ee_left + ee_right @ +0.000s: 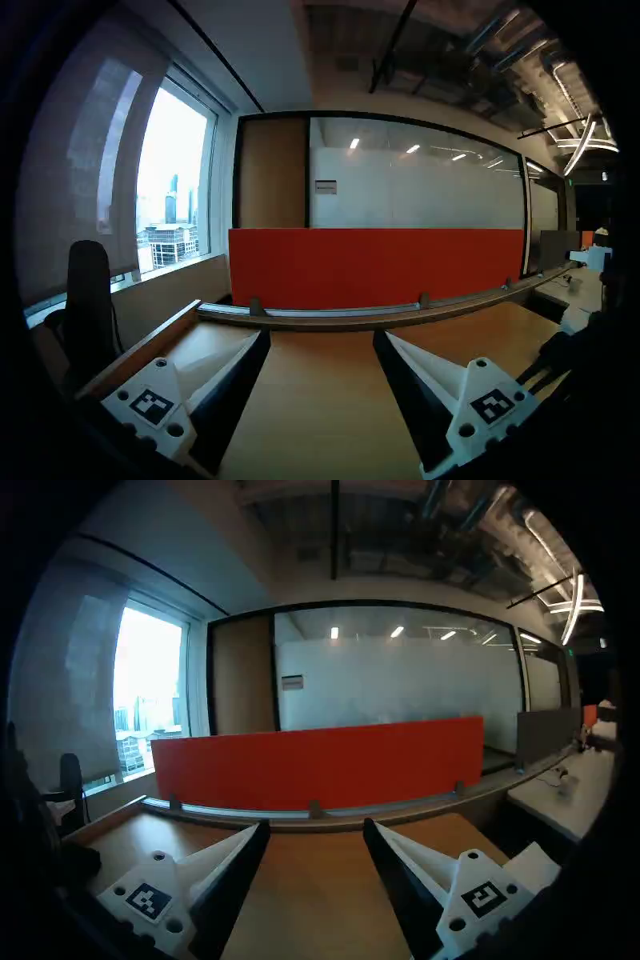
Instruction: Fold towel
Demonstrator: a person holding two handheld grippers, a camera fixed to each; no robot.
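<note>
My left gripper [322, 336] is held level over a wooden desk [320, 400], its two white fingers wide apart and nothing between them. My right gripper [316, 826] stands open the same way above the wooden desk [316, 896], with bare wood between its fingers. Both point toward the red divider panel at the back of the desk. At the far right edge of the left gripper view, a dark shape [576, 344] is too dim to identify.
A red divider panel [376, 268] [320, 764] runs along the desk's far edge, with a frosted glass wall behind. A window [172, 204] is at the left, a black chair back [86, 296] beside it. Another desk [568, 788] with small items stands at the right.
</note>
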